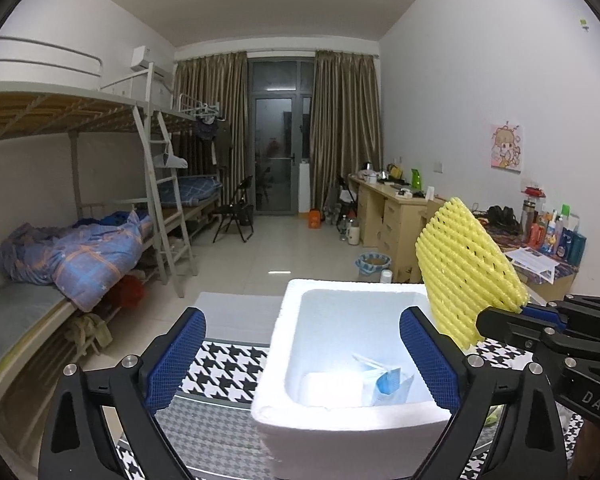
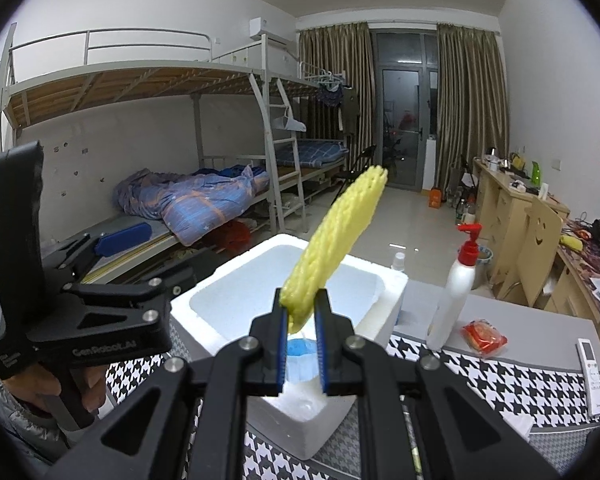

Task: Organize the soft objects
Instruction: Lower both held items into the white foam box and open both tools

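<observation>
A yellow foam net sleeve [image 2: 336,240] sticks up from my right gripper [image 2: 301,304], which is shut on its lower end just above a white foam box [image 2: 384,276]. In the left wrist view the same sleeve [image 1: 464,268] stands at the right, over the box's right rim [image 1: 288,312]. My left gripper [image 1: 302,340] is open with nothing between its blue pads [image 1: 176,360], which straddle the box's near half. A blue and white packet [image 1: 384,382] and a white soft piece [image 1: 324,388] lie inside the box. In the right wrist view the left gripper [image 2: 148,256] shows at the left, held by a hand [image 2: 40,392].
The box stands on a houndstooth-patterned tabletop [image 2: 500,376]. A white pump bottle with a red top [image 2: 458,280], a red packet [image 2: 484,336] and a remote [image 2: 590,360] lie to the right. Bunk beds [image 1: 80,256] line the left wall and desks [image 1: 392,216] the right.
</observation>
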Motion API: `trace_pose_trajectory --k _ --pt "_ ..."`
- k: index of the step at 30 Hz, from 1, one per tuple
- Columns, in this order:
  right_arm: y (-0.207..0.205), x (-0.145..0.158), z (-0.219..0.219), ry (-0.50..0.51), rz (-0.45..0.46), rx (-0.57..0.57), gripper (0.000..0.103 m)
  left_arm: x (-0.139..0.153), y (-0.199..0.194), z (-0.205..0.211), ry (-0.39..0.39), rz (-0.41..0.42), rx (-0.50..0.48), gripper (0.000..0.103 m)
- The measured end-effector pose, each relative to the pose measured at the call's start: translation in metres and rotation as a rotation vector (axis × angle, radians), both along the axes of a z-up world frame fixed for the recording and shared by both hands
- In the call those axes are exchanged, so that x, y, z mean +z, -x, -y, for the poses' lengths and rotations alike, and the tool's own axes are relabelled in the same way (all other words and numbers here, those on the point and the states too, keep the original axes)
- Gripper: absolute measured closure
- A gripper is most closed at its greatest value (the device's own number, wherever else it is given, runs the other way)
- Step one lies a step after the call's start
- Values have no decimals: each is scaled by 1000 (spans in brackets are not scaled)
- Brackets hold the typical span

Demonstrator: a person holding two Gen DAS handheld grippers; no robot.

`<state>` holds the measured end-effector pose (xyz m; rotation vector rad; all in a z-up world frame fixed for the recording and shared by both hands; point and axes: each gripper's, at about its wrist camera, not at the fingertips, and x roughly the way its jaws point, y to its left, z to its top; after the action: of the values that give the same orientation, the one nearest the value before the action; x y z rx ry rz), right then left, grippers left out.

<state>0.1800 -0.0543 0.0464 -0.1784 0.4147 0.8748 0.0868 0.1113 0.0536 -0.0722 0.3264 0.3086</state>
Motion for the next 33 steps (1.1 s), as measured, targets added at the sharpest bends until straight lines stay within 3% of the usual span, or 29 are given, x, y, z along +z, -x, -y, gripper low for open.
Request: trace_pose_trajectory --k 14,15,17,18,19,31,33 --pt "-12 -8 -15 23 -47 29 87 -4 5 -9 17 4 11 3" --pt "-13 -9 -17 32 -50 29 81 -4 6 -10 19 4 12 3" --pt "-15 -13 -21 51 -50 21 62 -5 7 -12 21 6 17 3" --pt "-16 -14 -22 56 -46 11 48 -4 8 -13 23 8 20 3" --pt "-16 -14 -22 56 -40 4 41 -4 9 -14 26 10 22 3" --pt "-12 -10 -5 21 -48 -24 40 -2 9 -14 31 14 30 3" --pt "-12 -9 -3 17 -48 -28 35 -2 9 -11 27 13 25 3"
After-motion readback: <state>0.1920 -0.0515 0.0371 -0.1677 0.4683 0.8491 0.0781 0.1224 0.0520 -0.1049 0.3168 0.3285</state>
